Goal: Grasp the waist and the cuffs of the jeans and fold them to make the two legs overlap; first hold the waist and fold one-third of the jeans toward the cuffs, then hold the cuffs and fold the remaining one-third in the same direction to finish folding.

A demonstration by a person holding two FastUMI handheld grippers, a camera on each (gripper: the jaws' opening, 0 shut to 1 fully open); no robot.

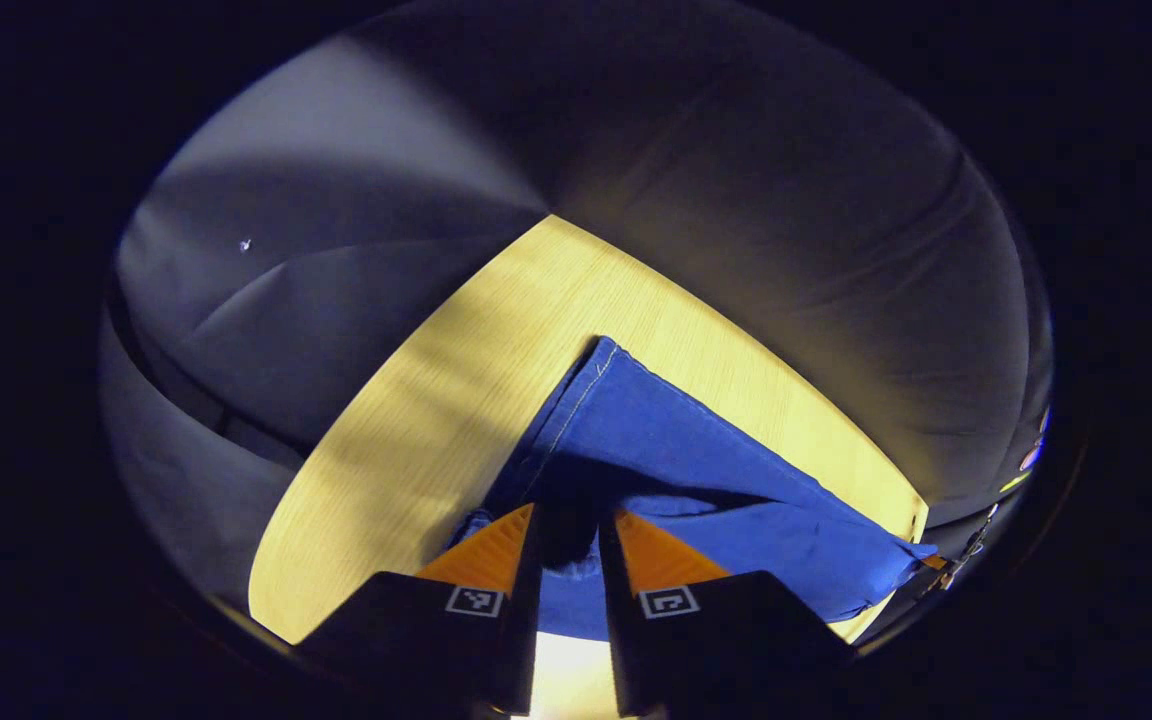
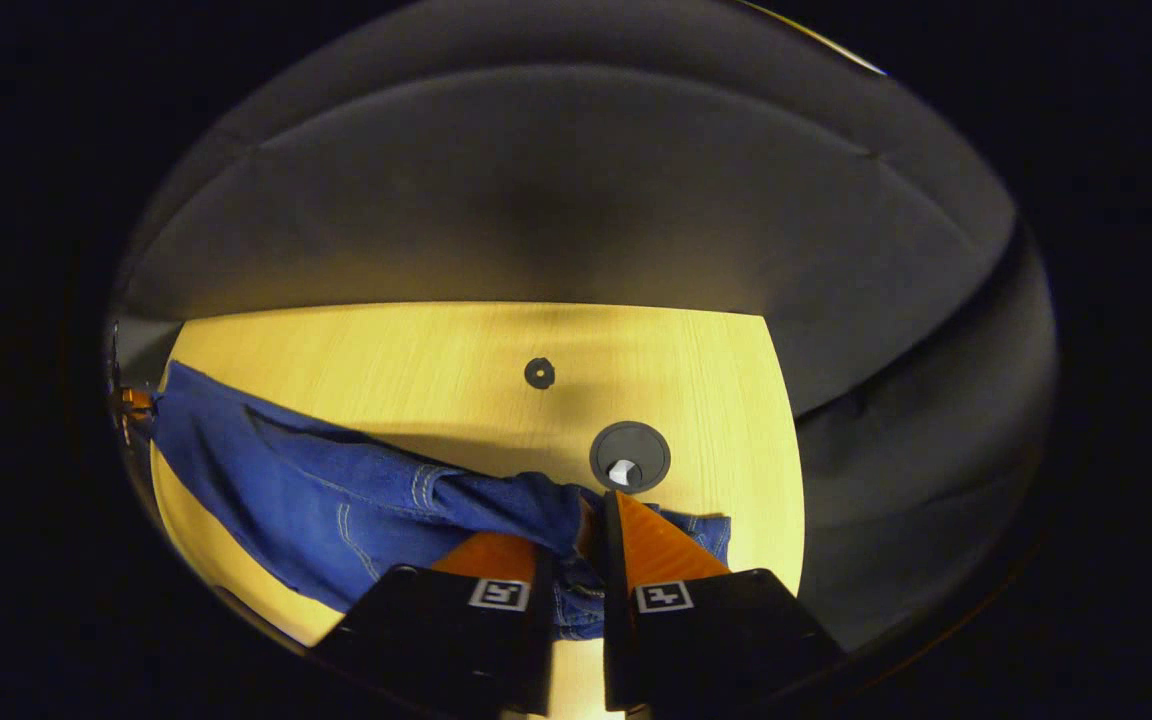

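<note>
**Both ends of the jeans gripped, folds in thirds still ahead**

Nearest the lens in the left gripper view, the left gripper [image 1: 568,535] has its 2 fingers close together with a bunch of blue denim caught in the narrow gap between them; they look clamped on the fabric, near a stitched hem that reads as the cuff end. In the right gripper view, the right gripper [image 2: 576,545] is likewise pinched on gathered denim, here with belt loops and heavier seams, so this looks like the waist end.

The jeans [image 2: 336,500] stretch across the pale wooden surface [image 2: 416,360] between the 2 grippers, hanging slightly slack and lifted at the gripped ends. In the right gripper view the far end of the garment runs off to the left edge, where a little of the other gripper shows. A round cable grommet [image 2: 630,456] sits just beyond the waist end, and a smaller dark disc [image 2: 539,373] lies farther back.

By my reading, the task is in its 1st stage: waist and cuffs are held, and the garment appears as a single long band, so the legs may already overlap, though I cannot tell for certain. Neither of the 2 folds in thirds looks done; the jeans are at full length.
</note>
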